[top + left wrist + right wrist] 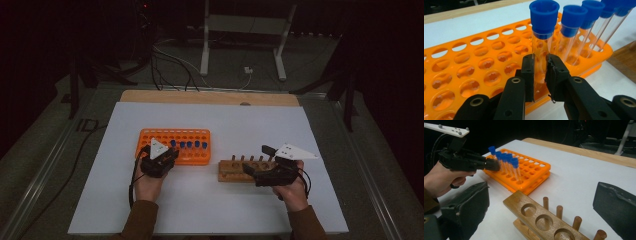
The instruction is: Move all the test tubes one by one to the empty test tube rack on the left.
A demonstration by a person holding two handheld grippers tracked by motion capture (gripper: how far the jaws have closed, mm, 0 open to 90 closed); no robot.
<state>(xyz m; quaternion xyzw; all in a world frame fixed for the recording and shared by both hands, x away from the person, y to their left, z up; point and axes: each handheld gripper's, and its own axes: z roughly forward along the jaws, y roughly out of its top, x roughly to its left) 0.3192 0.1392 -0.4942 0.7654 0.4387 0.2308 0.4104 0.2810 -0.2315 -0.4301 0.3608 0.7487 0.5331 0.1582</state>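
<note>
The left gripper (540, 75) has its fingers (528, 75) closed almost fully on the glass of the nearest blue-capped test tube (541, 45), which stands in the orange tube rack (474, 65) on the left part of the bench (210, 205). Both fingers press the tube low on its body, well under the cap.

The main risk, in my judgement, is that the tube is thin and smooth. If the fingers squeeze too hard, the glass may crack; if too lightly, it may slip when it is lifted. The four other capped tubes (574, 30) stand just beside it in the same row, so a tilted pull could knock them or drag the rack.

The right gripper (265, 170) is at the wooden tube stand (544, 220), on the right side of the bench. Its fingers (466, 207) are wide open, one on each side of the stand's near end, and they hold nothing. If a tube goes to this stand, it must meet a round hole and not the pegs (545, 203) behind.
</note>
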